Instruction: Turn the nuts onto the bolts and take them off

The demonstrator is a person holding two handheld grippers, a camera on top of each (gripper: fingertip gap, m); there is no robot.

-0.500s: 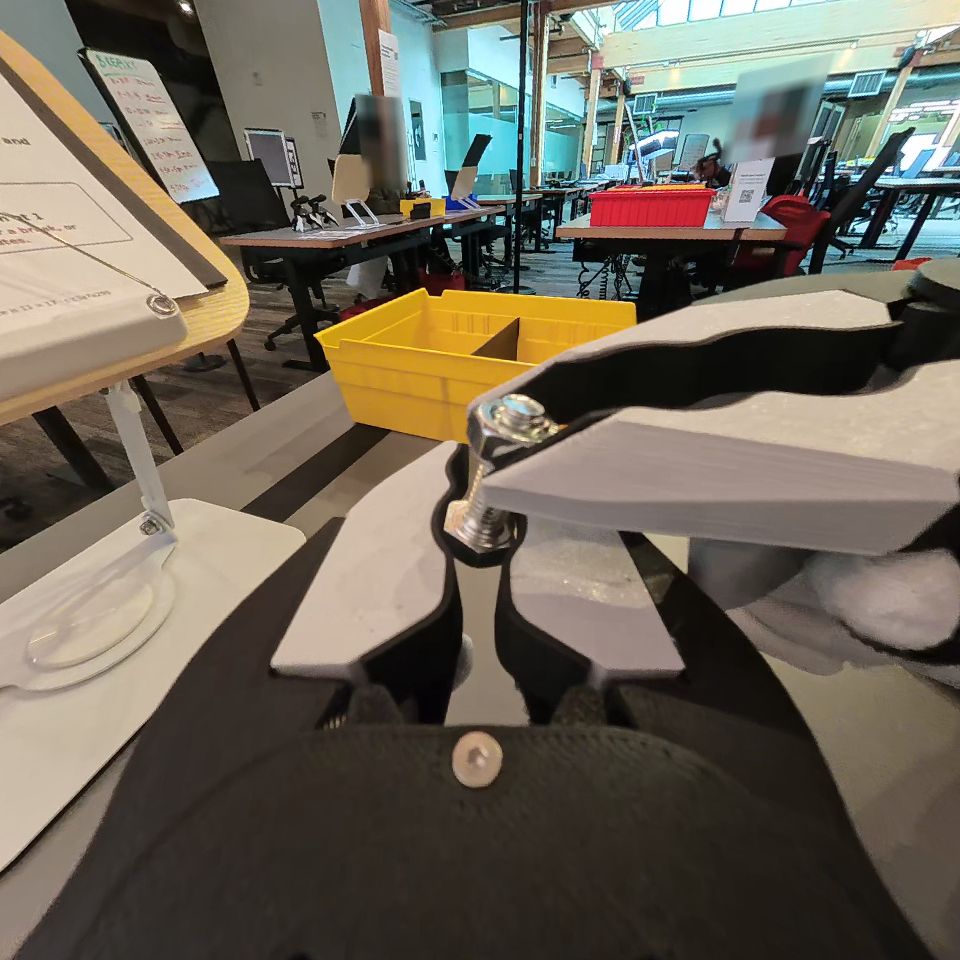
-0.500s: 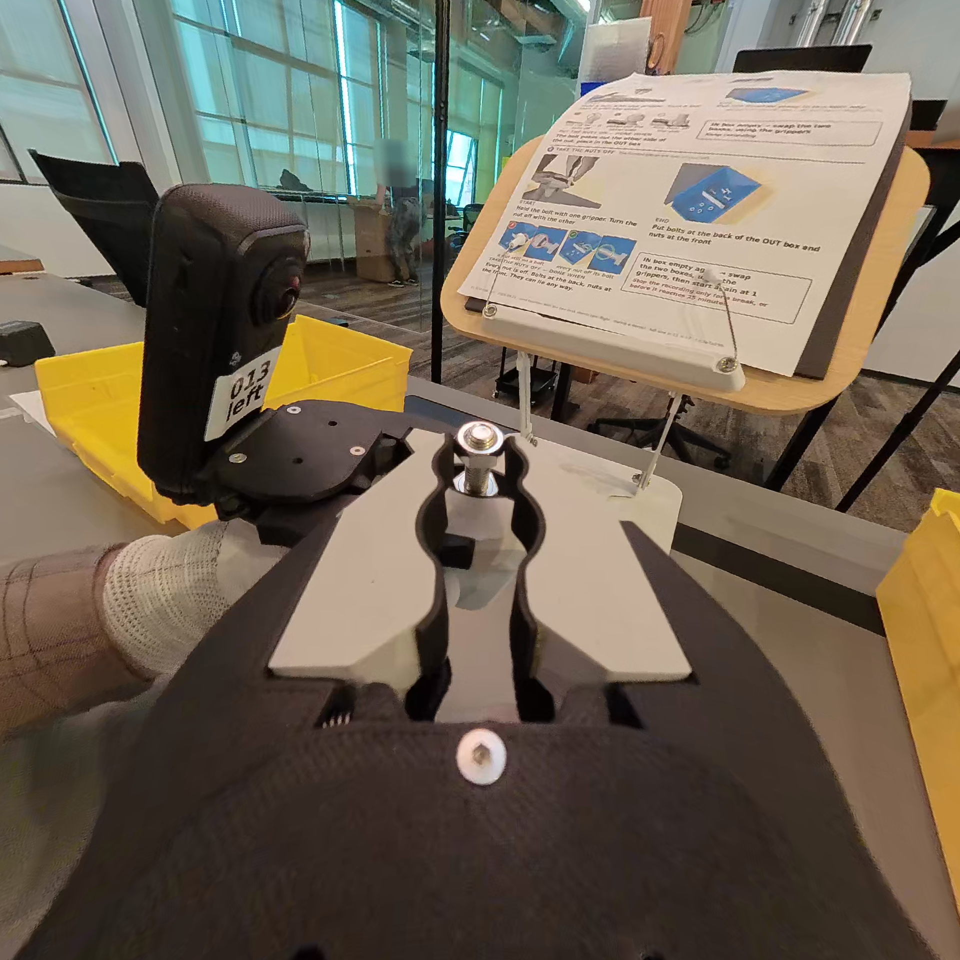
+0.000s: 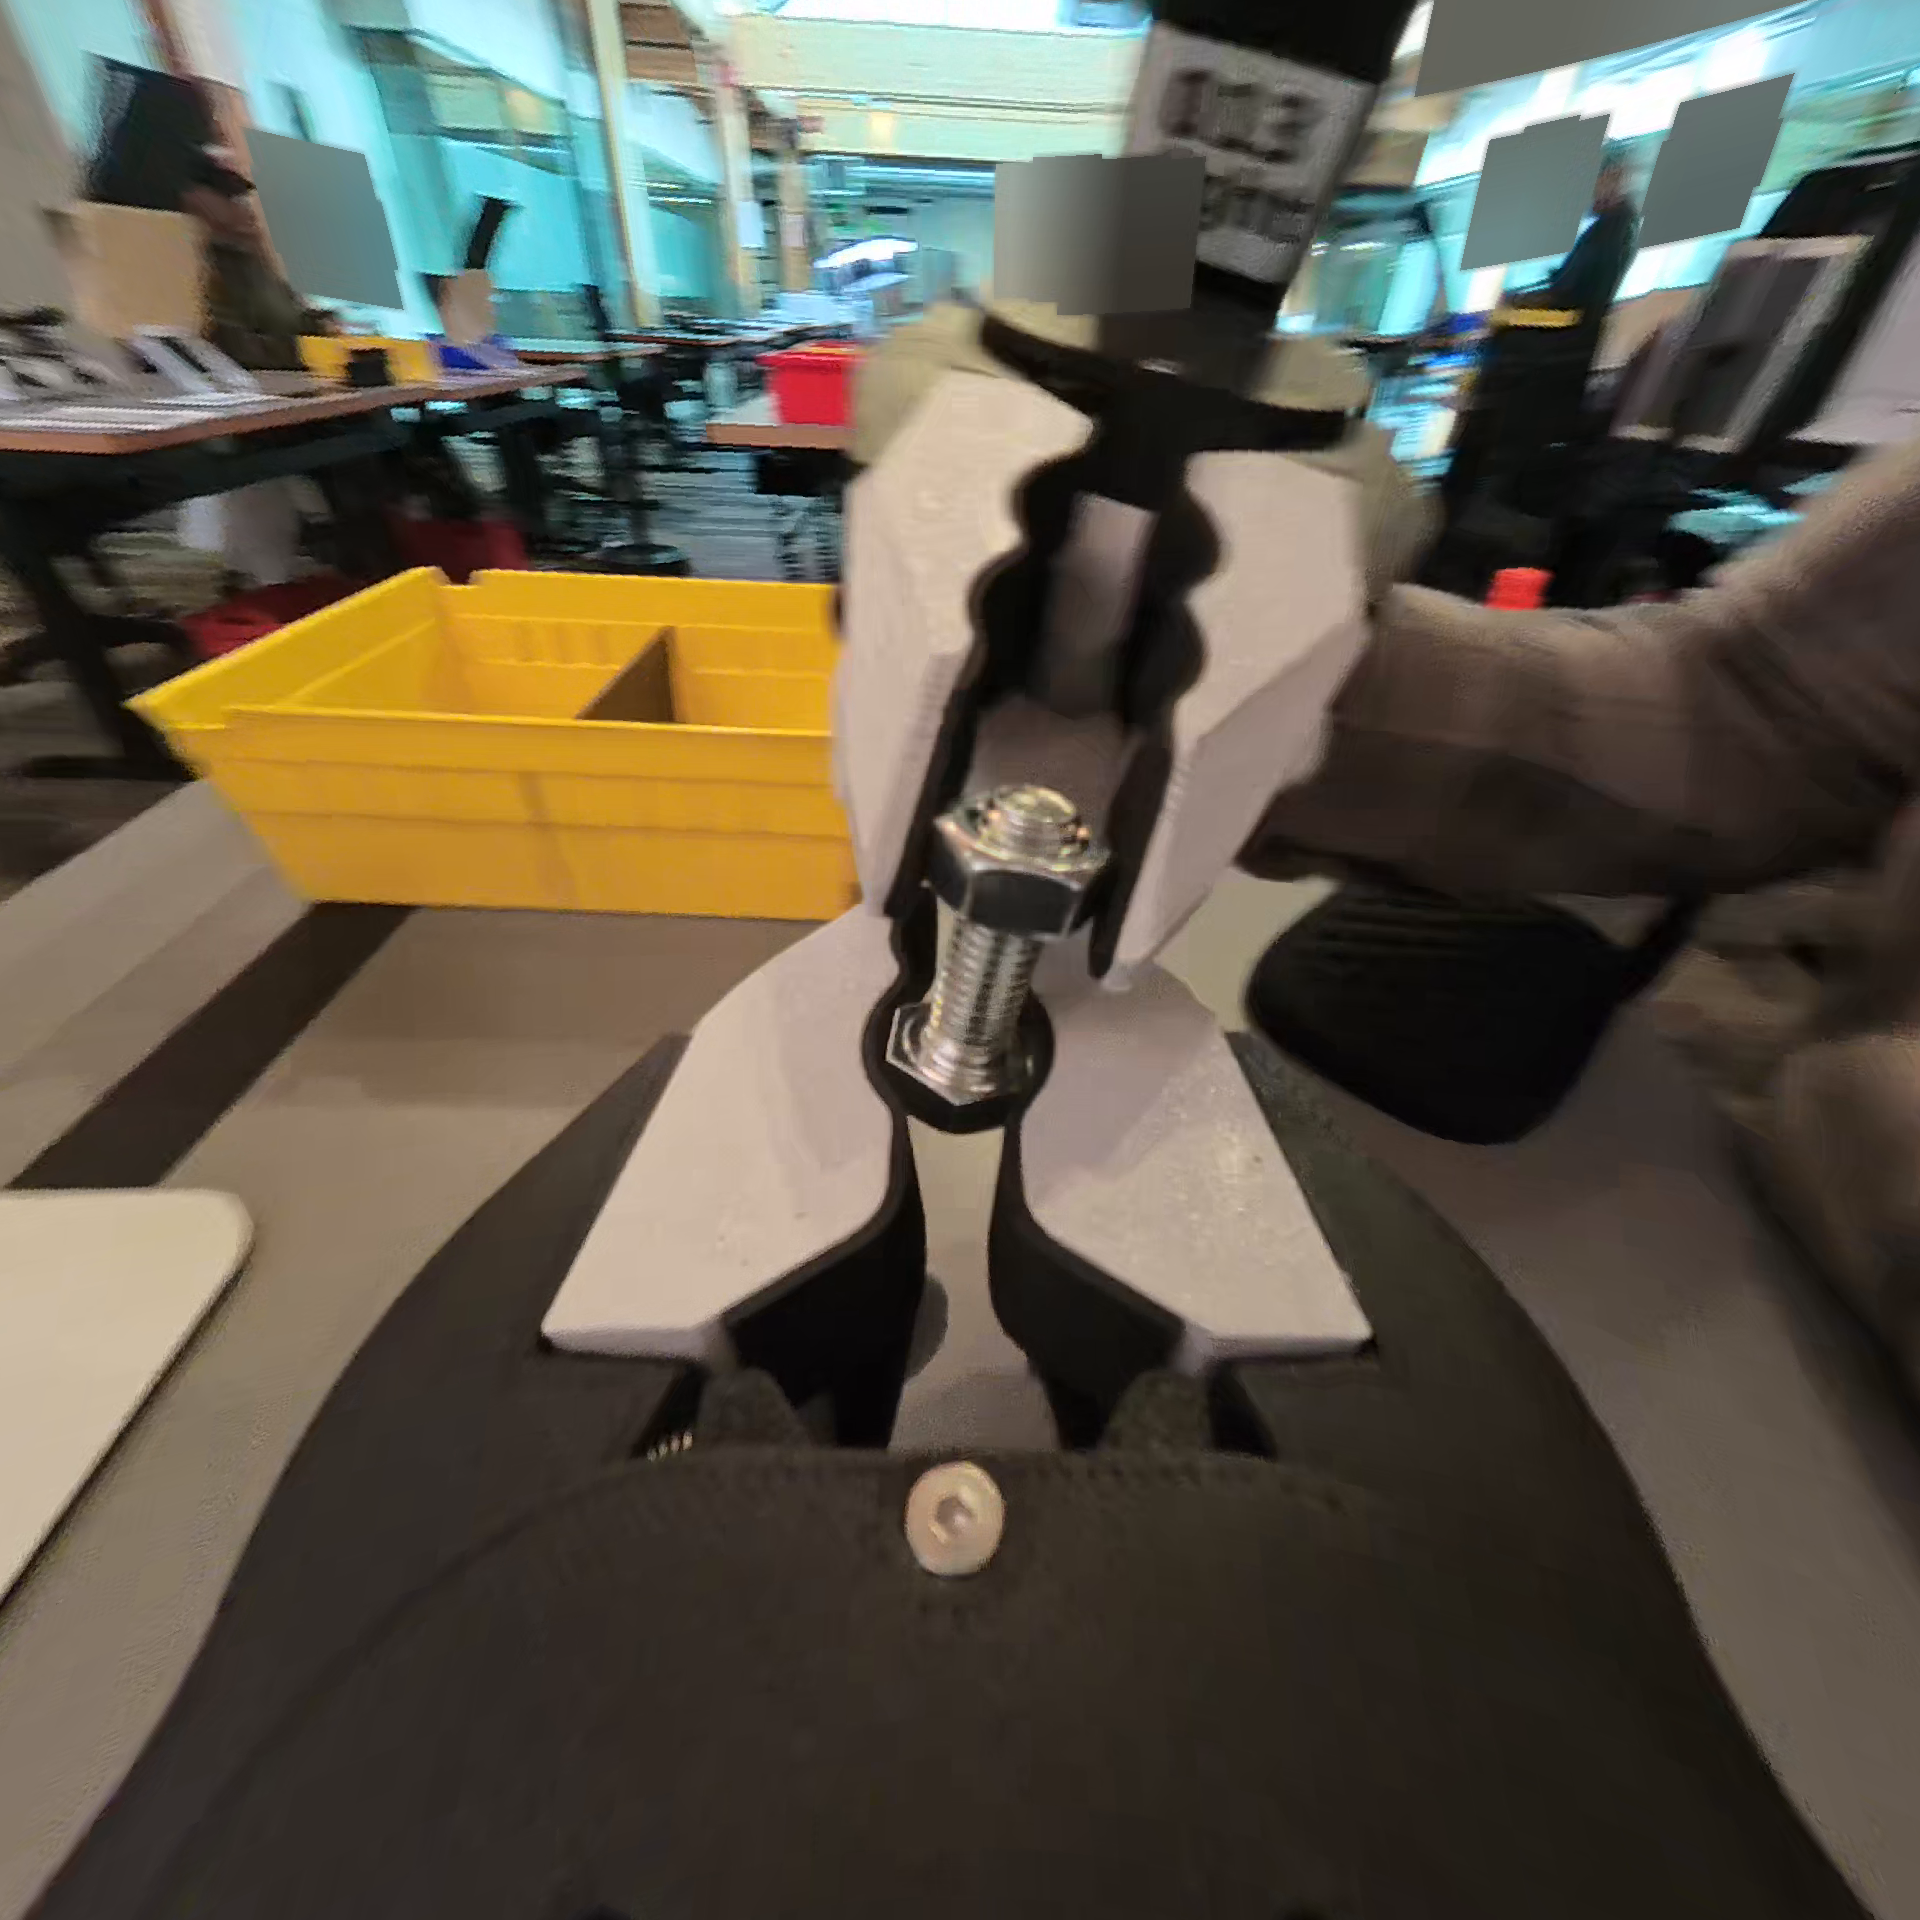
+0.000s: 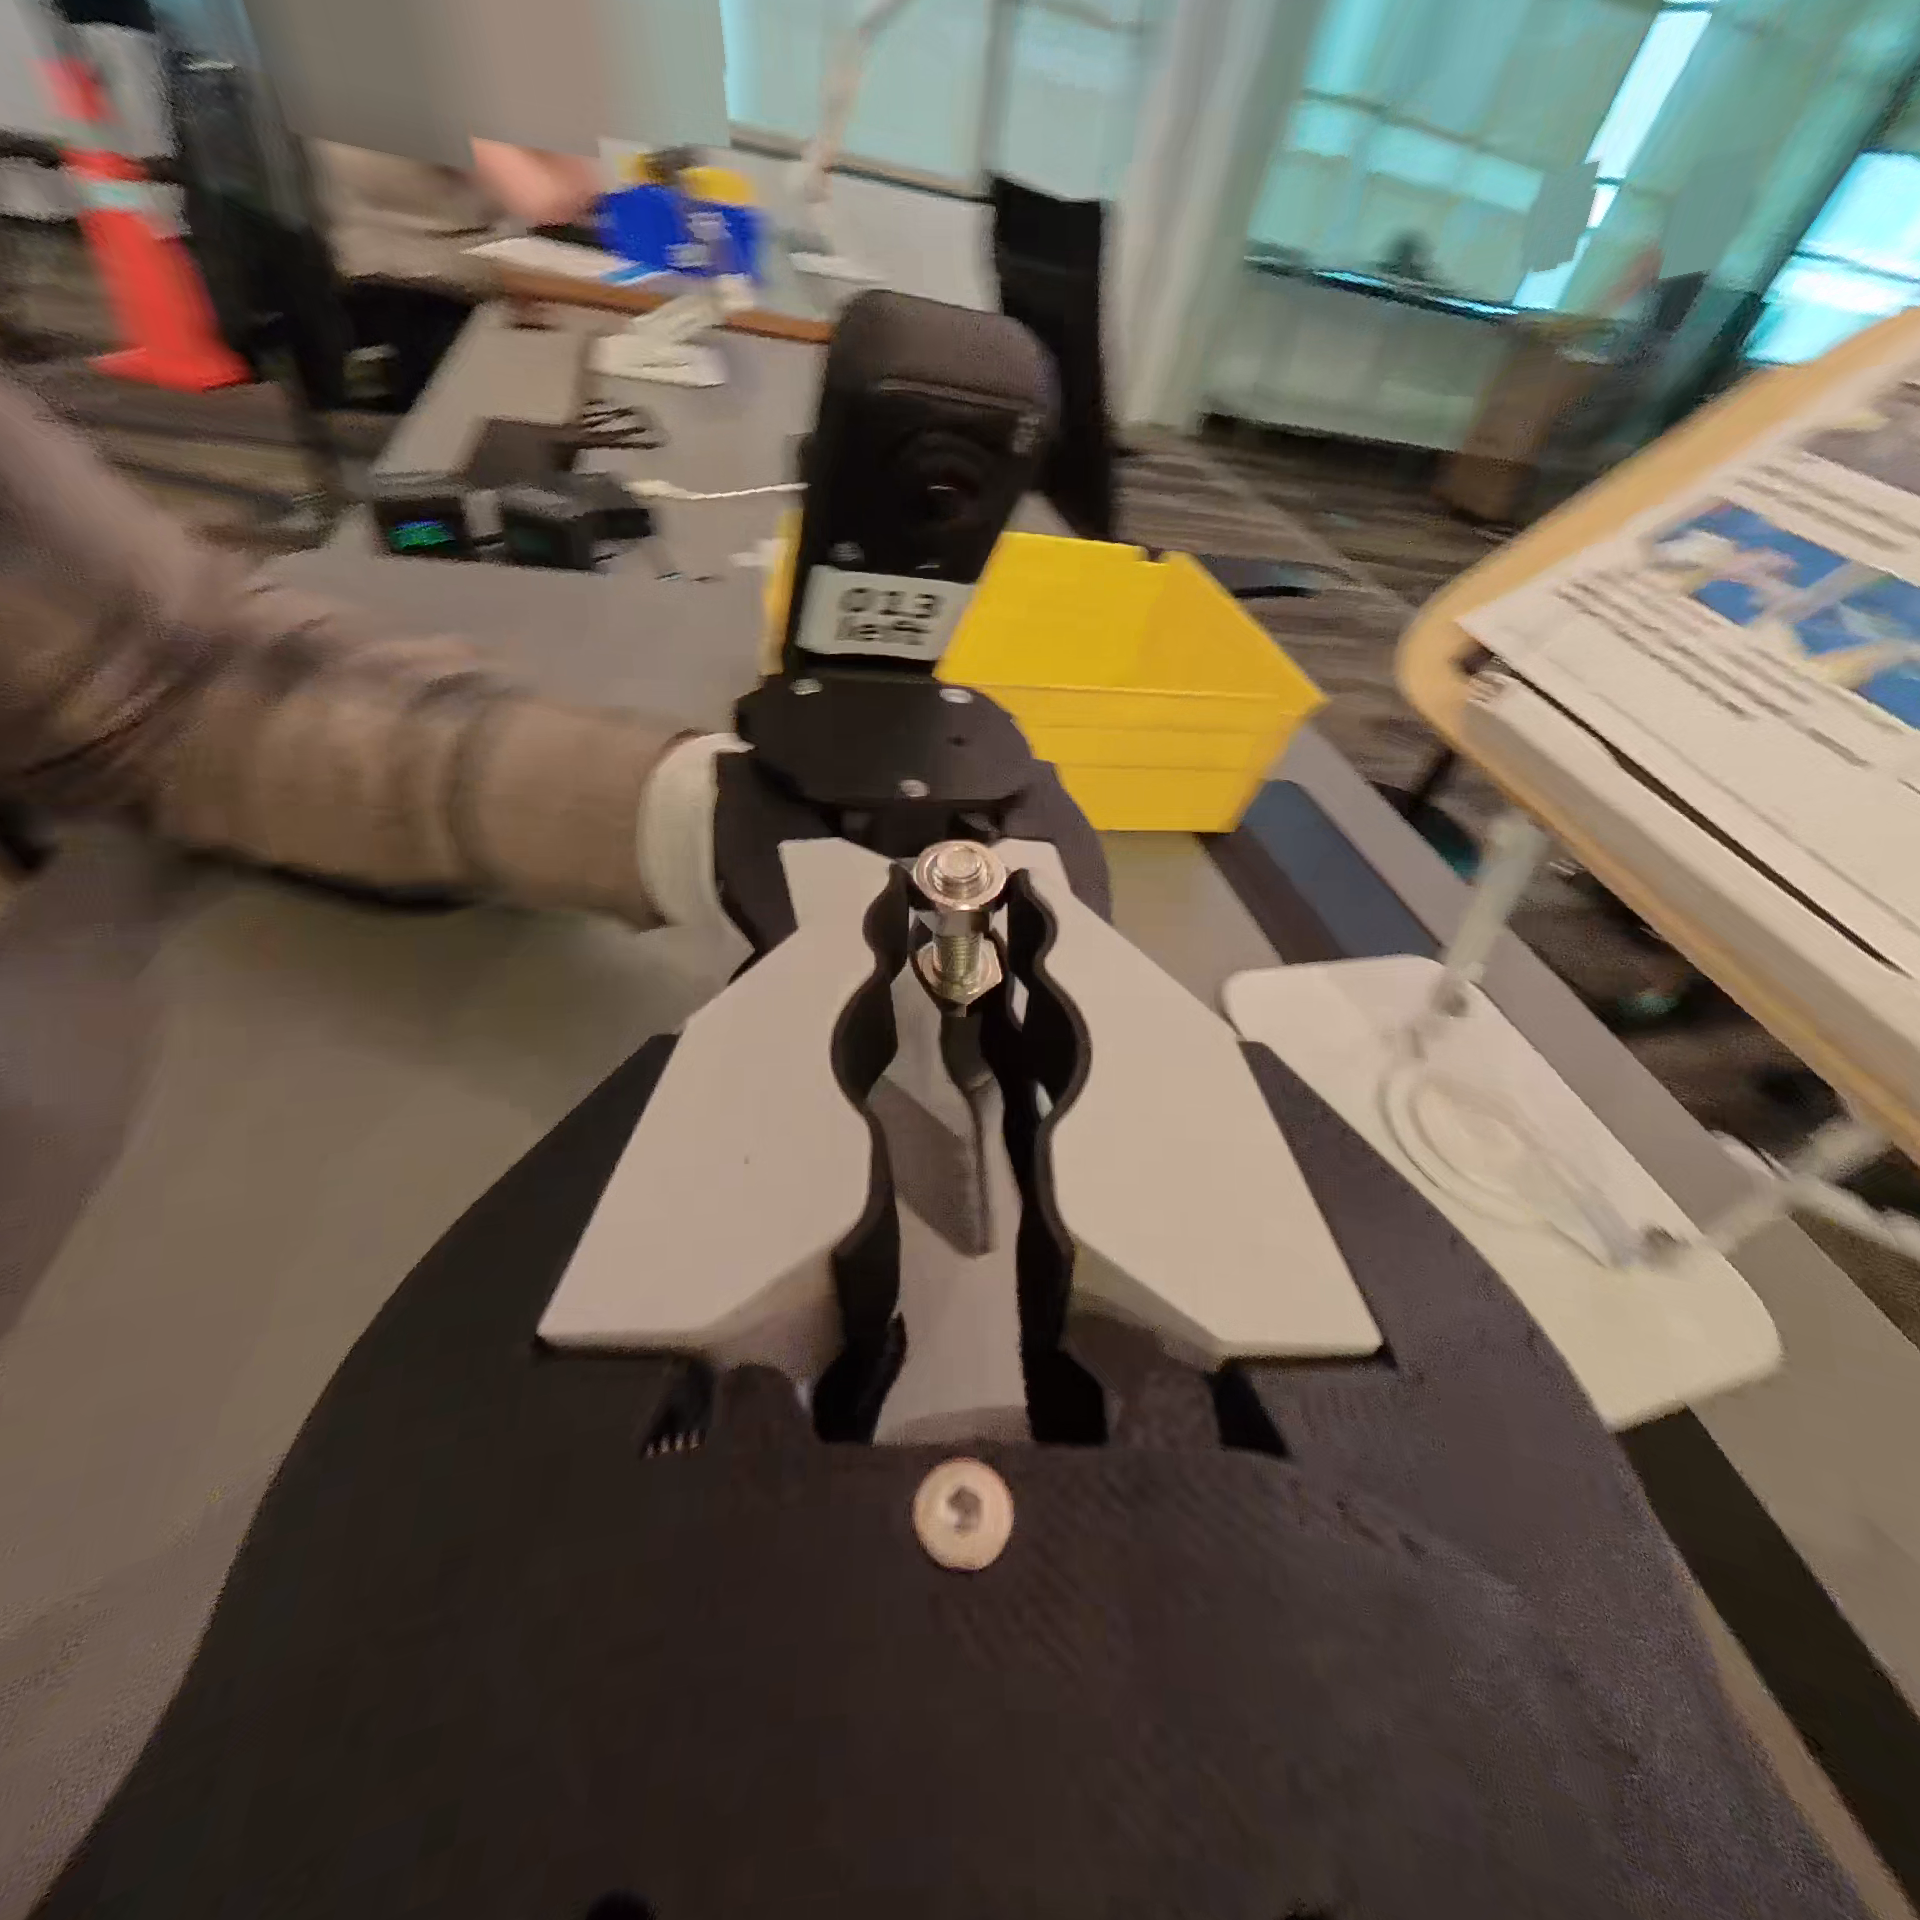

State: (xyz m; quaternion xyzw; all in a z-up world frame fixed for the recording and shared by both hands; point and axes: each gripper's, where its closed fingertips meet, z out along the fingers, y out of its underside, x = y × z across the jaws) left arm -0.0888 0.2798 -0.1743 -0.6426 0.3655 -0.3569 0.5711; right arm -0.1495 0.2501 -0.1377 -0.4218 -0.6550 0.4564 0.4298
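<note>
Fingers of left gripper [image 3: 961, 1049] clenched on hex head of shiny threaded steel bolt [image 3: 982, 987], shank pointing up and away from the tips. Fingers of right gripper [image 4: 954, 914] closed around silver hex nut [image 3: 1013, 873], threaded near the bolt's free end, coming in head-on from opposite side. Grippers tip to tip above grey bench [image 3: 499, 997]. Yellow plastic divided bin [image 3: 520, 748] beyond left fingertips, to the left. White document stand base [image 4: 1496, 1164] right of right fingers.
</note>
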